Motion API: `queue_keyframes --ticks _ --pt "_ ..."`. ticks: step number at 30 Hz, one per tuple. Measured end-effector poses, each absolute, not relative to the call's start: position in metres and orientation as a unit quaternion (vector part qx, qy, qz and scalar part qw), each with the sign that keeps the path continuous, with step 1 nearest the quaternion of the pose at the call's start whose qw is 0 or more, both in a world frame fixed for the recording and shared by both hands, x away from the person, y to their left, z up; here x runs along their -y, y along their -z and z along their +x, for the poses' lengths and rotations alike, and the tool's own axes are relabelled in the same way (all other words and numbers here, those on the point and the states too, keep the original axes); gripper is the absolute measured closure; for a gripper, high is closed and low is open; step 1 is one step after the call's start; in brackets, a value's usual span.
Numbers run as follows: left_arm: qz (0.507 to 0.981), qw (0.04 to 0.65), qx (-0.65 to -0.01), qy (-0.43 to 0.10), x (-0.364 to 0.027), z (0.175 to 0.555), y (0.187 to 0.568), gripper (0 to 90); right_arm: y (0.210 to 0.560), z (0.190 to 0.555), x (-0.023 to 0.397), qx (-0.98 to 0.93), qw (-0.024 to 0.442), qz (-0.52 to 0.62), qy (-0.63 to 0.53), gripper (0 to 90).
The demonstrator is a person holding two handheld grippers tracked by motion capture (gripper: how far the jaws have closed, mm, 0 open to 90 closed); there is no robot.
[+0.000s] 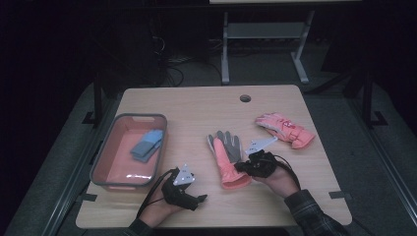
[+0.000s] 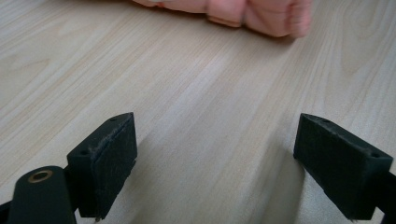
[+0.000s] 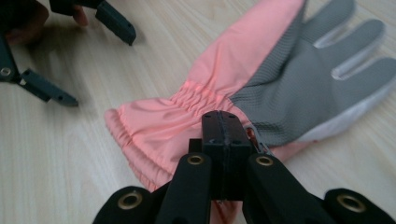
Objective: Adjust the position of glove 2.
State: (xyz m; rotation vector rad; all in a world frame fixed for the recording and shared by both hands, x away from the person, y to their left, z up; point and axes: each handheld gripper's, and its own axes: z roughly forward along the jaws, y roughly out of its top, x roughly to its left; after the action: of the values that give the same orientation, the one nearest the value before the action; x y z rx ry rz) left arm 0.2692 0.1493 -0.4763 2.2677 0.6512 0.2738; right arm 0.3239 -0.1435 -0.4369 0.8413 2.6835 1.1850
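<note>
A pink glove (image 1: 225, 153) with a grey palm (image 3: 299, 79) lies palm up mid-table, its cuff (image 2: 252, 14) toward the person. My right gripper (image 1: 244, 167) is shut, and its closed jaws rest over the glove's wrist edge (image 3: 225, 121); I see no fabric between them. My left gripper (image 1: 197, 200) is open and holds nothing. It hovers low over bare wood (image 2: 215, 154) just left of the cuff, and its spread jaws also appear in the right gripper view (image 3: 88, 60). A second pink glove (image 1: 285, 129) lies at the right.
A pink tray (image 1: 105, 152) with a grey rim sits at the table's left and holds a folded blue item (image 1: 147, 144). A round cable hole (image 1: 245, 98) sits near the far edge. Dark floor and a white desk frame (image 1: 225, 49) lie beyond.
</note>
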Motion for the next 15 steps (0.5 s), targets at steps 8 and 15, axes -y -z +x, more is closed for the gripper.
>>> queue_keyframes --ticks 8,15 --pt "0.886 0.374 -0.254 -0.107 -0.149 0.269 0.476 12.7 0.435 0.309 0.168 -0.881 0.051 0.281 -0.377 89.9" --pt "0.885 0.374 -0.256 -0.106 -0.149 0.269 0.476 12.8 0.431 0.305 0.181 -0.878 0.062 0.289 -0.377 89.9"
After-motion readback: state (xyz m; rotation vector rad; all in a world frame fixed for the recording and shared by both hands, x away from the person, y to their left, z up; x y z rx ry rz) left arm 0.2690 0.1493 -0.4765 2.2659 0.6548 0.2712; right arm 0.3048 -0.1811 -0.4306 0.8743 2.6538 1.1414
